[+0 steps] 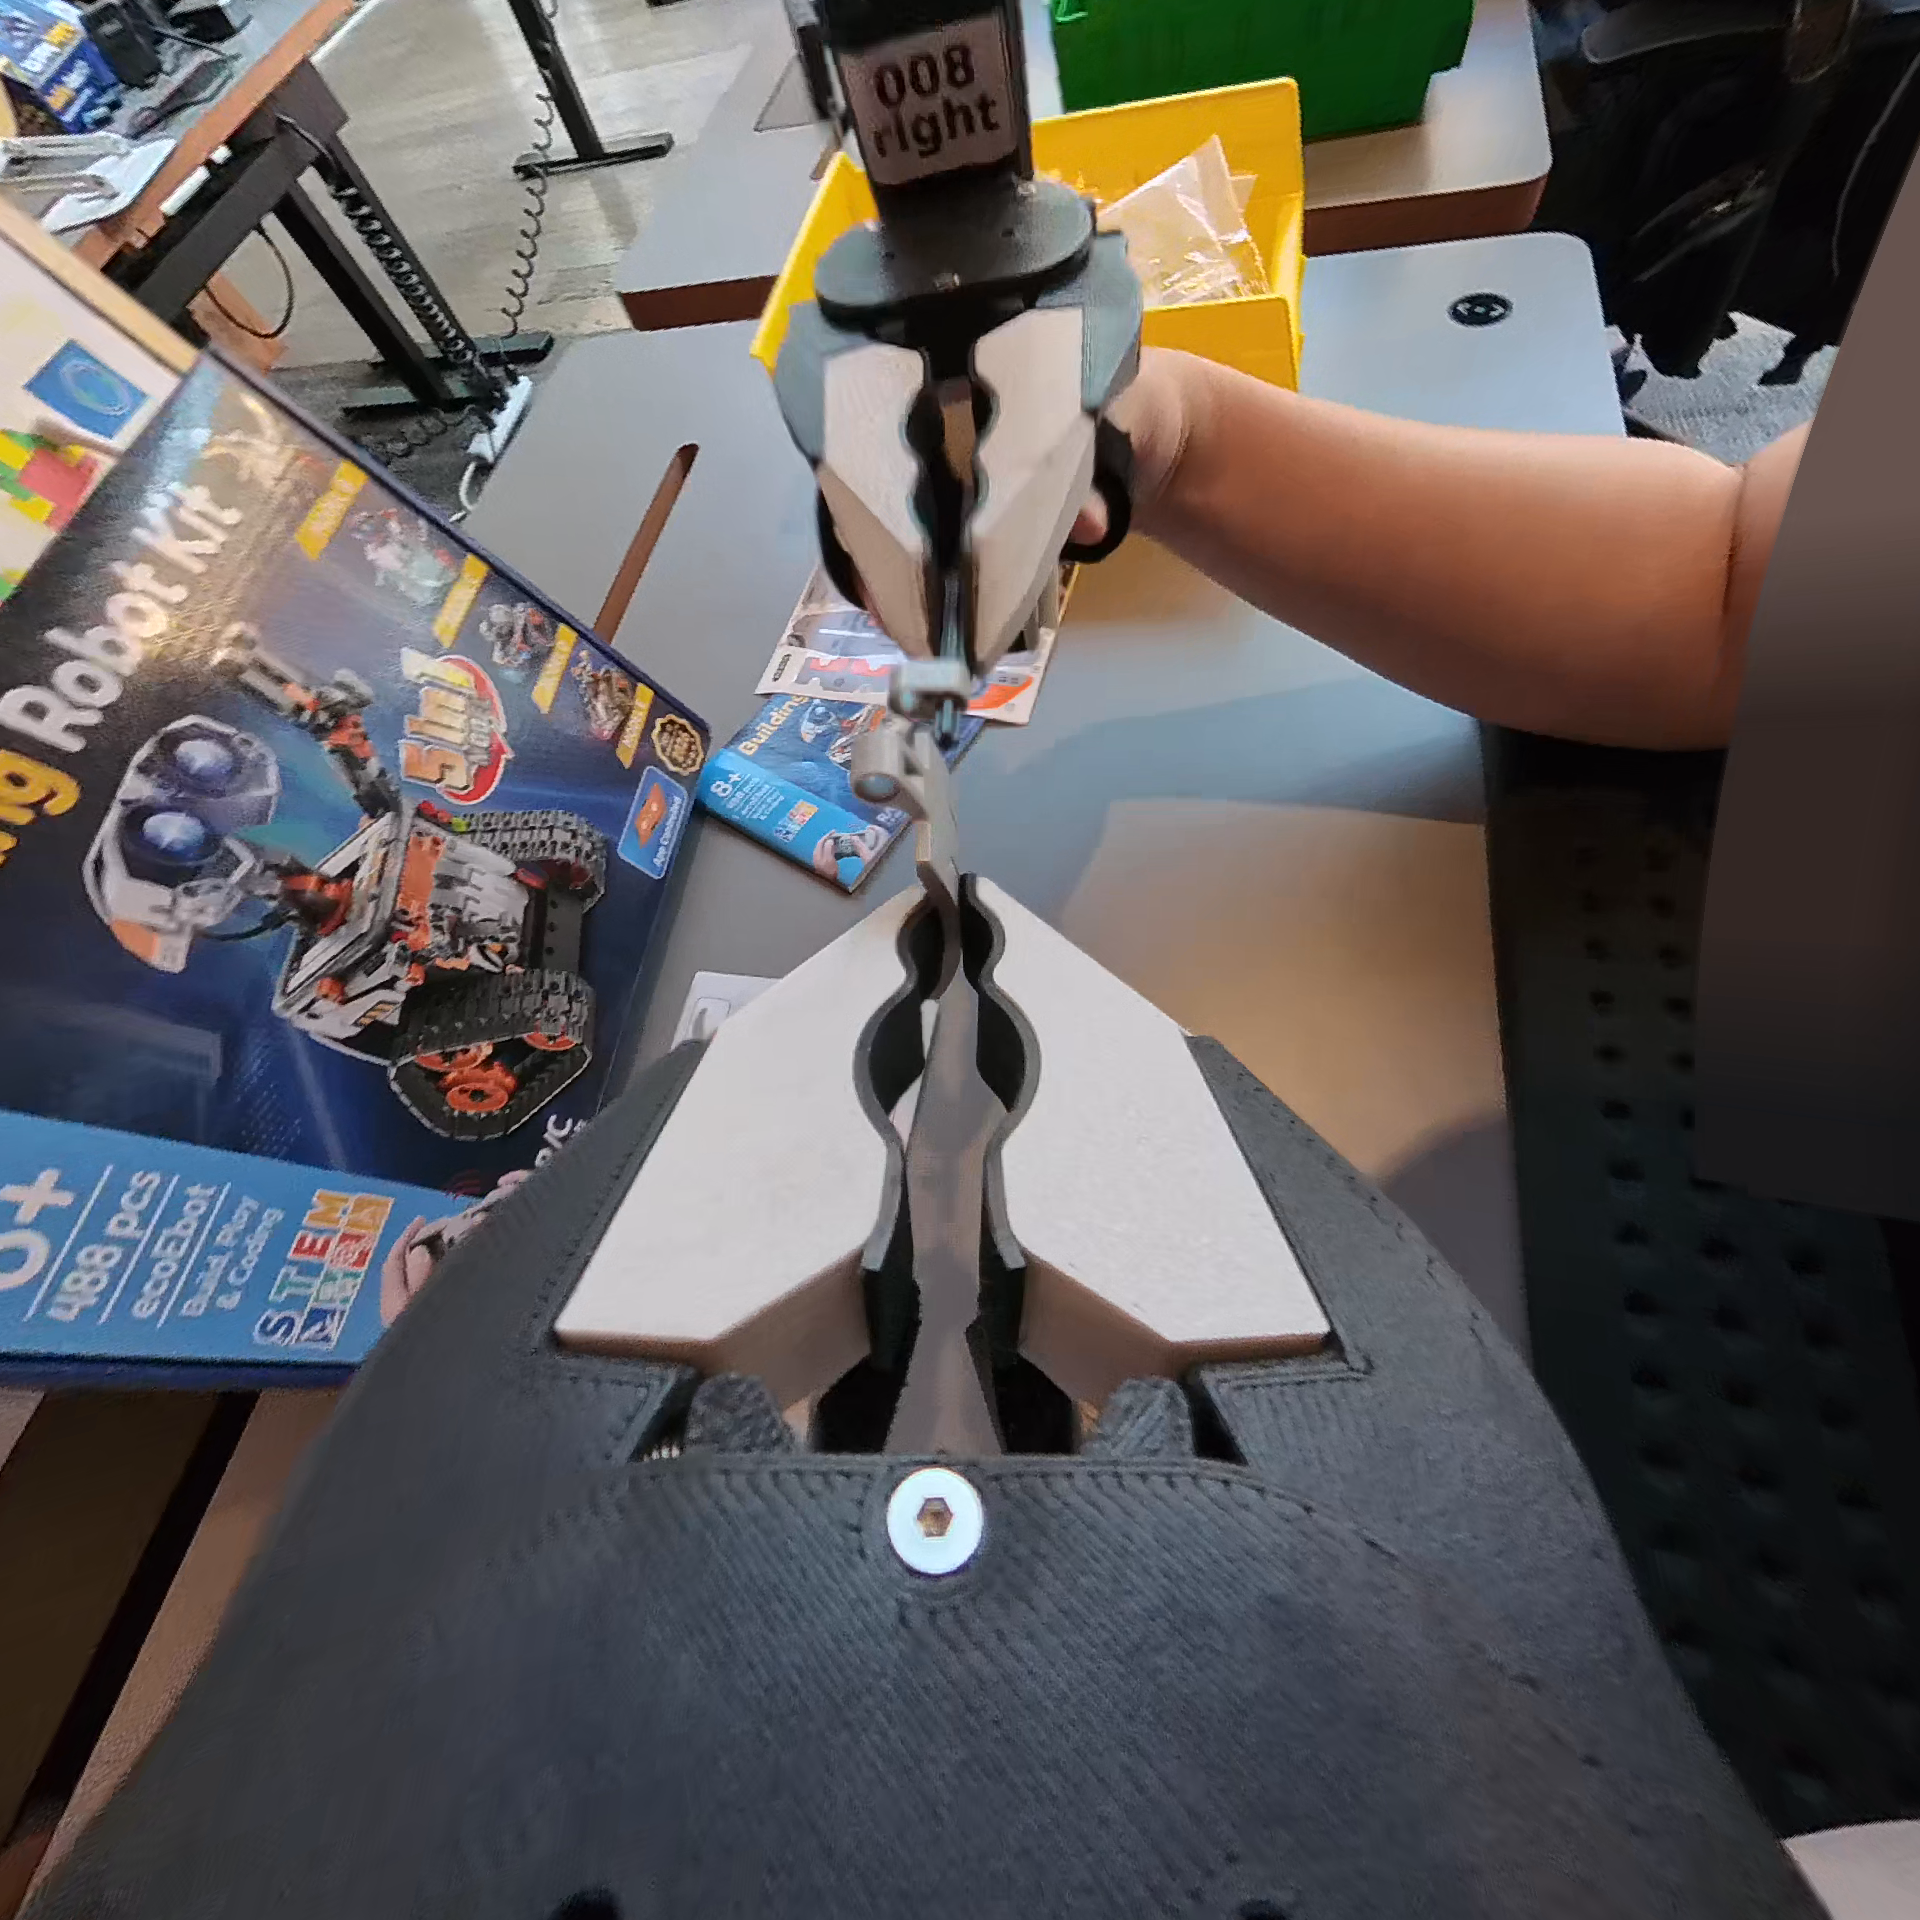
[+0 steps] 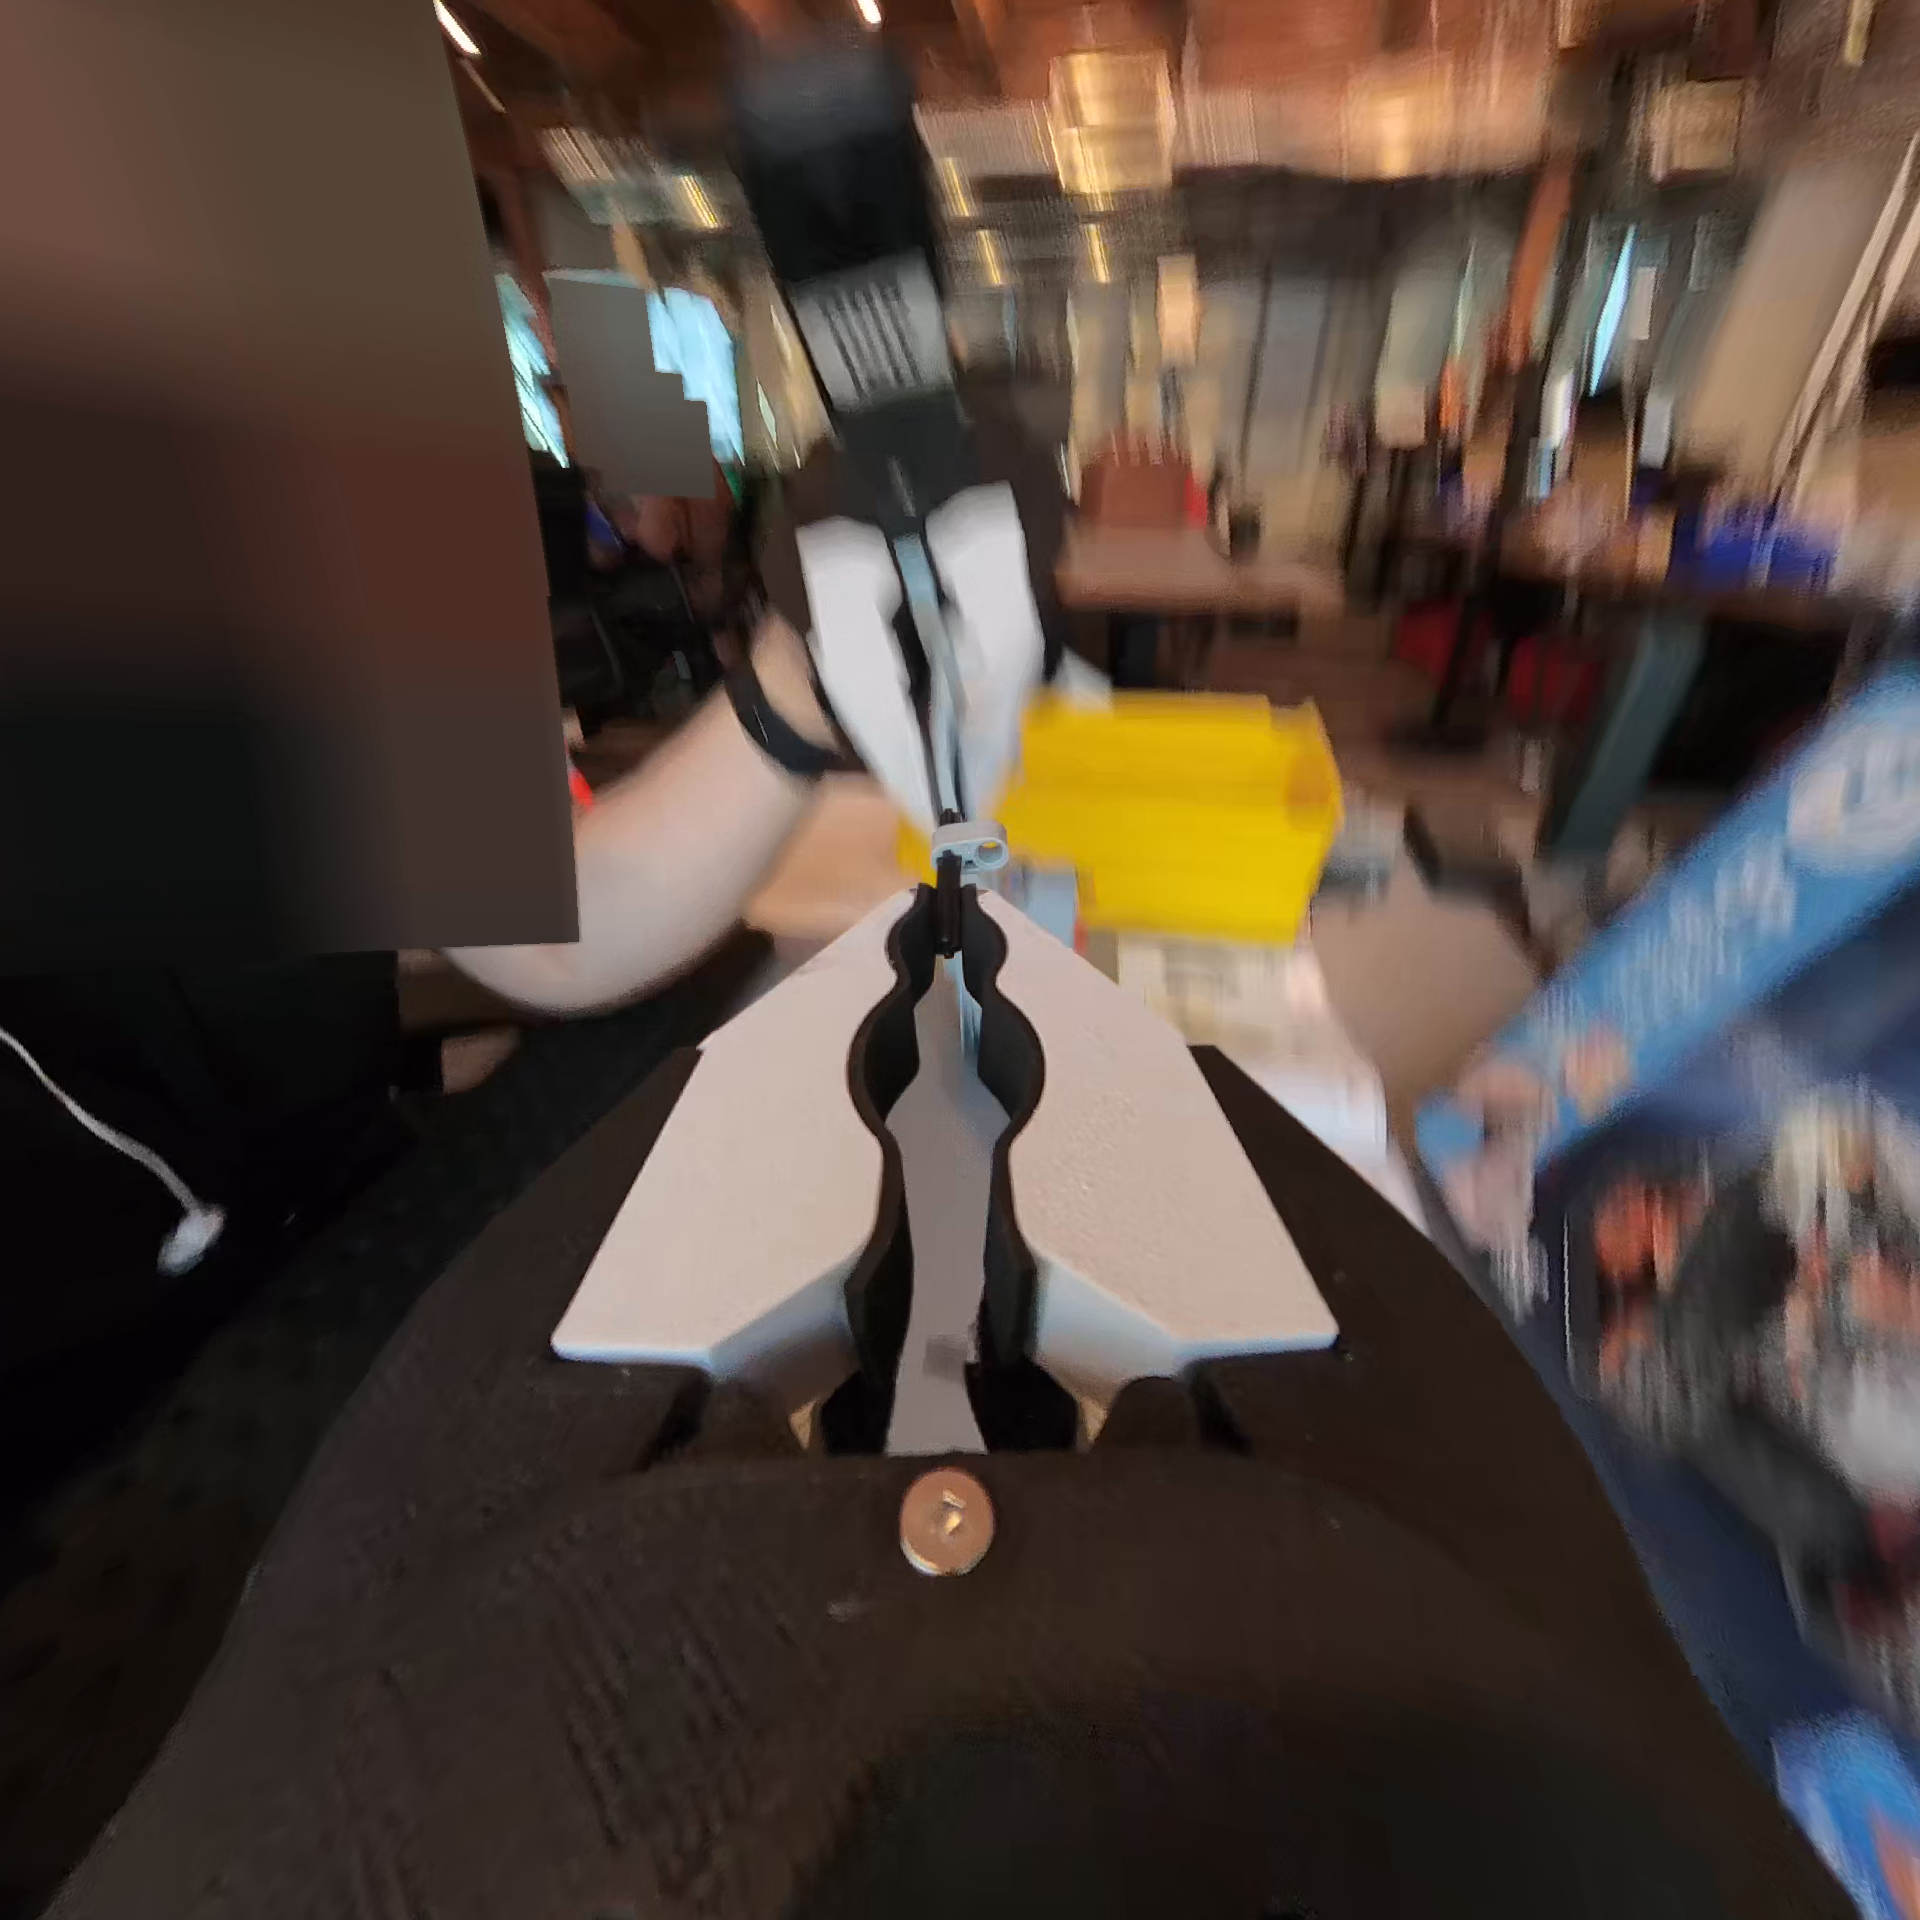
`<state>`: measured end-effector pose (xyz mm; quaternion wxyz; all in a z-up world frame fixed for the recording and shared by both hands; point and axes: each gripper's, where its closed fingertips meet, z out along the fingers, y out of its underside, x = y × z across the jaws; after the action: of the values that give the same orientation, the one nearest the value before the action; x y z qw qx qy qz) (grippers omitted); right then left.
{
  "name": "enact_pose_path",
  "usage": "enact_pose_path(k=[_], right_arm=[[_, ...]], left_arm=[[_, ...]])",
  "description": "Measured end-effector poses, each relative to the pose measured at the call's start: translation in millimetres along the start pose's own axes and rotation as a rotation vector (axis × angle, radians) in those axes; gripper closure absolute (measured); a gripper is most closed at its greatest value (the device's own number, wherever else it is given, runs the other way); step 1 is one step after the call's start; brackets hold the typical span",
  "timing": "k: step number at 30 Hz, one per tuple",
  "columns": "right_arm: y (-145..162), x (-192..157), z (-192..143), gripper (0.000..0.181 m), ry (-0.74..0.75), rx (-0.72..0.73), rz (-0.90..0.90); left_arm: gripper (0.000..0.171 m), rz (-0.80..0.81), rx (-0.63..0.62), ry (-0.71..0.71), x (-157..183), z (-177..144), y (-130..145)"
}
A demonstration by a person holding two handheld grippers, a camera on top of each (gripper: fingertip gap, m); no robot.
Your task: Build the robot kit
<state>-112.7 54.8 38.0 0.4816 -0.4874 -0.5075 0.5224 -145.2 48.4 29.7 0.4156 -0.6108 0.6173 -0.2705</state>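
In the left wrist view my left gripper (image 1: 940,883) is shut on a small grey building piece (image 1: 906,774) that sticks out past its tips. The right gripper (image 1: 951,655) comes in from above, tip to tip with it, shut on a thin black pin that meets the grey piece. In the blurred right wrist view my right gripper (image 2: 948,914) holds the black pin (image 2: 948,923). The grey piece (image 2: 971,847) sits just past it, held by the left gripper (image 2: 940,805). Both are held in the air above the grey table (image 1: 1195,727).
A blue robot kit box (image 1: 312,831) lies to the left, with a blue booklet (image 1: 810,800) and leaflets beside it. A yellow bin (image 1: 1262,322) holding plastic bags stands behind, with a green bin (image 1: 1247,52) farther back. A person's arm (image 1: 1403,582) reaches in from the right. Some 4 cm of space lies between my two pairs of fingers.
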Motion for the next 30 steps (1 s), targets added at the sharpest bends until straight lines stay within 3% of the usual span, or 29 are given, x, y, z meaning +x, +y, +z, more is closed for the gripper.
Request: enact_pose_path(k=[7, 12, 18, 30], right_arm=[[123, 5, 0, 0.18, -0.042, -0.488, 0.194], [178, 8, -4, 0.18, -0.043, -0.686, 0.253], [202, 8, -9, 0.18, -0.043, -0.787, 0.249], [203, 8, -13, 0.18, -0.039, -0.797, 0.262]], left_arm=[[0.171, -0.053, 0.032, -0.066, -16, -25, 3], [0.171, -0.041, 0.03, -0.061, -13, -24, 1], [0.171, -0.033, 0.02, -0.045, -10, -20, 2], [0.171, -0.045, -0.015, -0.034, -11, -13, 9]])
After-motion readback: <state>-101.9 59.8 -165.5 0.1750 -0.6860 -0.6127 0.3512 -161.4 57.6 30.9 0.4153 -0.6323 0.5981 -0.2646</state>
